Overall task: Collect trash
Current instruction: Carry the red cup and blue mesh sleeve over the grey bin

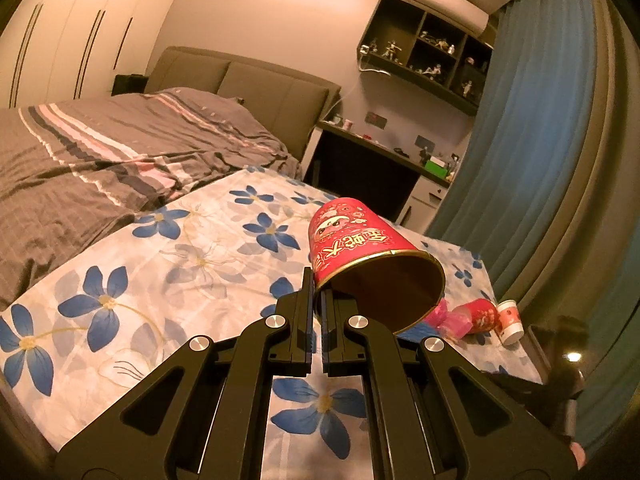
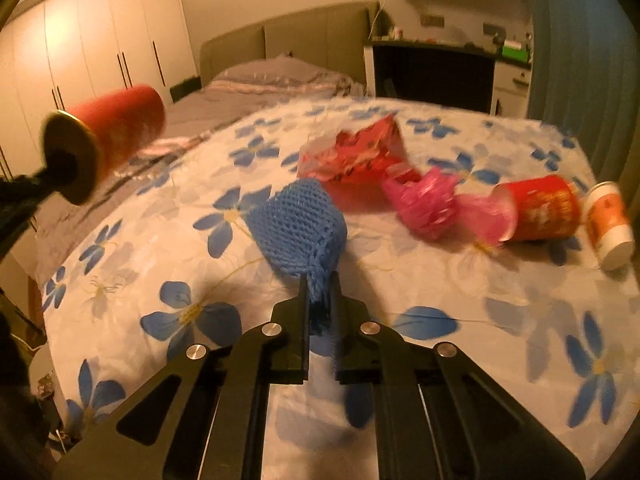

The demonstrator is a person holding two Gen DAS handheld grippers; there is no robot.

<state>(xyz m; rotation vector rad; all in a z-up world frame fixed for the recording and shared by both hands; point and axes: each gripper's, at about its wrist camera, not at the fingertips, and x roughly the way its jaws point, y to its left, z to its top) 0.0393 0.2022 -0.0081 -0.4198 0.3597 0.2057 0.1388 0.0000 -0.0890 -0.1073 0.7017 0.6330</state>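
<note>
My left gripper (image 1: pixel 317 292) is shut on the rim of a large red paper cup (image 1: pixel 360 248) and holds it tilted above the floral tablecloth (image 1: pixel 160 280). The same cup (image 2: pixel 116 128) shows at the left in the right wrist view, in the air. My right gripper (image 2: pixel 320 292) is shut on a blue foam net sleeve (image 2: pixel 300 224) and holds it just above the cloth. On the cloth lie a crumpled red wrapper (image 2: pixel 360 152), a pink net (image 2: pixel 428 200), a small red cup on its side (image 2: pixel 544 208) and a small white bottle (image 2: pixel 608 224).
A bed with a grey striped cover (image 1: pixel 100 152) stands beyond the table. A dark desk (image 1: pixel 380 152) with small items, wall shelves (image 1: pixel 432 52) and a blue curtain (image 1: pixel 540 120) are at the back right. White wardrobes (image 2: pixel 100 40) line the left wall.
</note>
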